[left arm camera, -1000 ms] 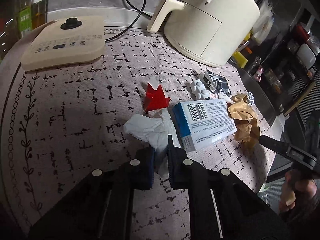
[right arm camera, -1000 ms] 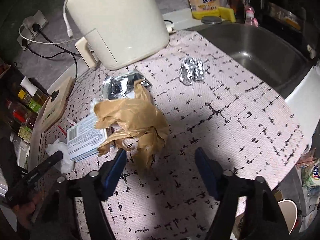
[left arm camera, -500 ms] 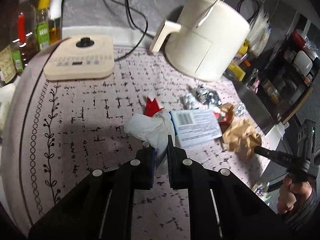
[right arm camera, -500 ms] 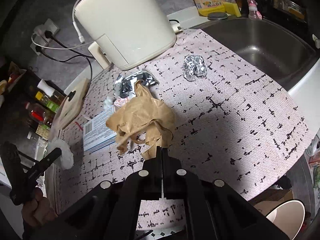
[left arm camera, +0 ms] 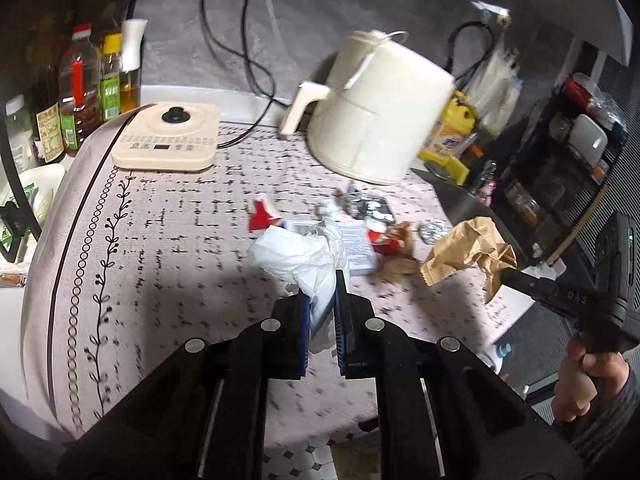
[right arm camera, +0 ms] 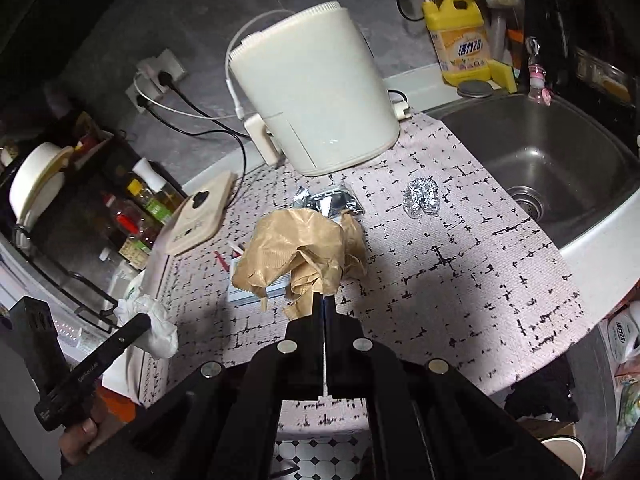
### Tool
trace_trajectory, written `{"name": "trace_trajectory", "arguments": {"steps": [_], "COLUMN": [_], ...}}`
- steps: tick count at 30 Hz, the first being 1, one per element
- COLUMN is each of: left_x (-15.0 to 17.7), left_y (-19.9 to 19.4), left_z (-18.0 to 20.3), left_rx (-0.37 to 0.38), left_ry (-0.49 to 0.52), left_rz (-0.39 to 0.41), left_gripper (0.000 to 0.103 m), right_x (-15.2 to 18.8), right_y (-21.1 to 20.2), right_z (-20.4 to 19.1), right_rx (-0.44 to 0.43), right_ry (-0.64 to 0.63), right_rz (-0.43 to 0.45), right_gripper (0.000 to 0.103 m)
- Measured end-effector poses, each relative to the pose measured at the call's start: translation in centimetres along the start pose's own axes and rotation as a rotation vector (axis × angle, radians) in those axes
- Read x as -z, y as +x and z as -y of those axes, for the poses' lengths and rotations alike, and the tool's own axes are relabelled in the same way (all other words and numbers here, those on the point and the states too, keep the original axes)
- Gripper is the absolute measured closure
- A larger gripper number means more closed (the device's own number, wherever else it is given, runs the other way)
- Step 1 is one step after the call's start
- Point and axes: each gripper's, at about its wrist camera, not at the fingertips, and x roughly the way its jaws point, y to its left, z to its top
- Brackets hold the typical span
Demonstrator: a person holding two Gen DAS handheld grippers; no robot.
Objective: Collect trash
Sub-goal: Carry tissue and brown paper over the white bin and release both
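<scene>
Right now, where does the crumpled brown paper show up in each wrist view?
Left wrist view: crumpled brown paper at right of centre, pinched by the right tool.
Right wrist view: brown paper at centre, just above the tool tips.
Shared landmark: the white air fryer.

A grey mottled wall (left arm camera: 360, 4) rises behind the counter, whose pale mat (left arm camera: 160, 248) is printed with black dashes and a vine border. On that wall, up and left of the cream air fryer (right arm camera: 316, 100), wall sockets (right arm camera: 160, 76) hold dark and white plugs; right of the fryer lies a steel sink (right arm camera: 540, 160). Below the counter's edge shows what seems to be black-and-white tiled floor (right arm camera: 312, 452)
</scene>
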Motion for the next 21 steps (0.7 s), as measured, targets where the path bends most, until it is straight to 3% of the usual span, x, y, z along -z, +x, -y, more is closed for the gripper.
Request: {"name": "trace_trajectory", "arguments": {"steps": [10,21], "left_x": [2.4,8.3], "left_y": [-1.8,0.5], "left_z": [7.5,19.2], "left_rx": [0.062,0.267], "left_ry": [0.086,0.228], "left_rz": [-0.022,-0.156], "left_gripper": [0.092,0.092], "right_x": [3.5,11.3], "right_y": [-8.7,-18.3], "right_z": [4.3,13.8], "right_rx": [-0.012,0.161], "right_ry": [0.063,0.205], "right_rz": [0.075,0.119], "right_gripper": [0.102,0.102]}}
